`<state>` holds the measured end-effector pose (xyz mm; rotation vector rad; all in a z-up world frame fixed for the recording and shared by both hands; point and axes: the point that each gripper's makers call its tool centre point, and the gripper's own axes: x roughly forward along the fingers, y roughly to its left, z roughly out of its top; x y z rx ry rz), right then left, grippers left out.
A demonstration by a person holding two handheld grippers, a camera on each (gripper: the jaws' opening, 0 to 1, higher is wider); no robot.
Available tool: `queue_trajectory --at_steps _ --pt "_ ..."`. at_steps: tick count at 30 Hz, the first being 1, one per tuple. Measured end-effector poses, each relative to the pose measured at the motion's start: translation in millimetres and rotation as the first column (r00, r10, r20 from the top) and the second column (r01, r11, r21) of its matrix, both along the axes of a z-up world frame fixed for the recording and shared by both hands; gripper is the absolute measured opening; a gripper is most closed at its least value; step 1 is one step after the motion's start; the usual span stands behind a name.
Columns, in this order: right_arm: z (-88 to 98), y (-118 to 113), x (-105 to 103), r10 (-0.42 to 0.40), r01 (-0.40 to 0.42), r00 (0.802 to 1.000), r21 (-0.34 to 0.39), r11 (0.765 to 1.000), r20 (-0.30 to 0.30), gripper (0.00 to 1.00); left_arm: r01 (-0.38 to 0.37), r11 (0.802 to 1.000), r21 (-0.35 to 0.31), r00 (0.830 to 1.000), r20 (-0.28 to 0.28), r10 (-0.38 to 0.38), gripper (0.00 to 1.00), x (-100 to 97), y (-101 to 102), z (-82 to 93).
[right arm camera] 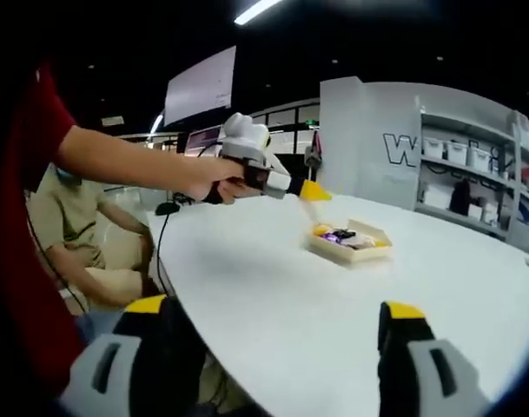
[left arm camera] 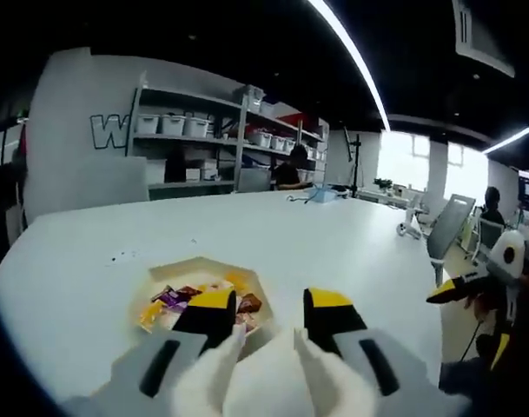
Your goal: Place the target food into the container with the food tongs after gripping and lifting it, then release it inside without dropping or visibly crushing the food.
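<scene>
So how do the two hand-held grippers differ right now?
The left hand-held gripper hangs over the tray of wrapped snacks, jaws fairly close together. The right hand-held gripper sits back at the table edge, away from the tray, jaws spread wider. Both are open, with yellow-and-black tips.

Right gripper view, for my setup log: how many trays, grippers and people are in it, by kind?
Trays of wrapped snacks: 1
Grippers: 2, this view's own right gripper, jaws apart, and the left gripper
People: 2, the holder's hand and a seated person
Total: 5

left gripper view close above tray (left arm camera: 247, 271), right gripper view farther, both sharing table (left arm camera: 333, 234)
</scene>
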<state>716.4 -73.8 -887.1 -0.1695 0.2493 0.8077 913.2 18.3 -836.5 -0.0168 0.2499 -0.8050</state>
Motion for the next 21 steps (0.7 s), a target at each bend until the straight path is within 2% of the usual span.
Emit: queue_trajectory --at_steps 3,5,13,19,21 --pt "4.1 -1.7 1.3 -0.002 0.002 1.0 0.011 1.0 0.009 0.99 -0.019 0.999 -0.032 1.0 -0.021 0.018 0.29 -3.7 3.1 0.5" --pt "5.5 -4.0 3.2 -0.01 0.009 1.0 0.017 1.0 0.01 0.99 -0.028 0.999 -0.046 1.0 -0.009 0.028 0.29 -9.0 4.7 1.9" --pt "10.2 3.3 4.0 0.032 -0.032 0.999 0.0 1.0 0.031 0.98 -0.065 0.997 -0.042 0.998 -0.027 0.064 0.29 -23.7 13.8 -8.3" --pt "-3.9 8.0 -1.0 0.069 -0.068 0.998 -0.03 0.997 0.01 0.95 -0.077 0.996 -0.037 0.997 -0.025 0.076 0.29 -35.3 14.8 -12.1" --pt "-8.1 7.8 0.9 0.072 -0.072 0.997 -0.047 0.996 0.005 0.93 -0.093 0.994 -0.063 0.995 -0.039 0.091 0.29 -39.0 14.6 -7.5"
